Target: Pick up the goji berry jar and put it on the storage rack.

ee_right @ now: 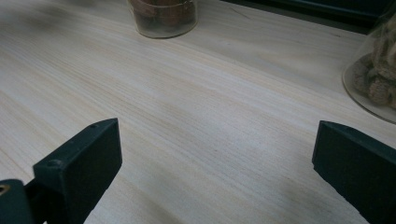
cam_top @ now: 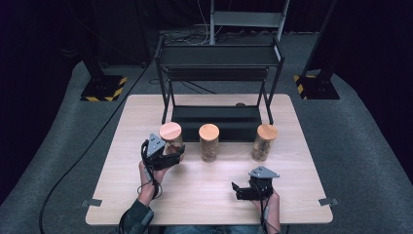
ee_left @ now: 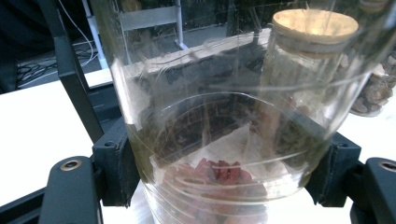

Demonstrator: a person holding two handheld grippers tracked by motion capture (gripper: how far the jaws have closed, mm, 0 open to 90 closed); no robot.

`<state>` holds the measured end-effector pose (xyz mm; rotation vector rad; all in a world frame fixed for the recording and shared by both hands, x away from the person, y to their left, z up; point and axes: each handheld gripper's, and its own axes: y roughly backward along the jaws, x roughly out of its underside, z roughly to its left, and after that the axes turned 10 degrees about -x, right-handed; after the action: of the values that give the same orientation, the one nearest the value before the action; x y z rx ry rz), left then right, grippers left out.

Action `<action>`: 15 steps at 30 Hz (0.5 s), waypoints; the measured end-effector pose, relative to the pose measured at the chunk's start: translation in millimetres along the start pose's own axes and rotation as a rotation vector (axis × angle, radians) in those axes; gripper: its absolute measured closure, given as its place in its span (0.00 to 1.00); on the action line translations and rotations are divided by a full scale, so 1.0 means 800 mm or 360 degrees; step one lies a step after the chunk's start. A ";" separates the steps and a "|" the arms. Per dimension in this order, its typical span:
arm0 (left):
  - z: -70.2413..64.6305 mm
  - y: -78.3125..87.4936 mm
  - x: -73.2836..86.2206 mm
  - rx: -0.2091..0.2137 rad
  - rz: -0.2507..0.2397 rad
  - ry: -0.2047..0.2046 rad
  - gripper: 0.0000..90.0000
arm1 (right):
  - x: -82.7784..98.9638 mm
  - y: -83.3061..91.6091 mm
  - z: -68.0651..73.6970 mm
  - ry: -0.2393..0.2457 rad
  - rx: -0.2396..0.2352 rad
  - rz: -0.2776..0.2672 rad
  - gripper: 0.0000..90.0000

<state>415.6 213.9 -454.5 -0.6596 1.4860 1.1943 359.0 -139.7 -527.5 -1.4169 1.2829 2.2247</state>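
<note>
High view | left gripper (cam_top: 171, 157) level, clamping jar (cam_top: 171, 139) | right gripper (cam_top: 246, 190) resting apart

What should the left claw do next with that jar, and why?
Probably lift it gently toward the black rack. The left claw is already clamped on the left jar, whose glass sits between both pads, while the right claw waits open over the table.

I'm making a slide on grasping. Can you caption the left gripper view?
Left tongs clamp a clear glass jar holding reddish bits, with a cork-lidded jar behind.
</note>
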 end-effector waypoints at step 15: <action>0.005 -0.011 -0.009 -0.0011 -0.0005 -0.0004 0.28 | 0.000 0.000 0.000 -0.0001 0.0002 0.0004 0.01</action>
<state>427.2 213.5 -450.2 -0.6648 1.4791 1.1979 359.1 -139.5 -527.5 -1.4147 1.2865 2.2257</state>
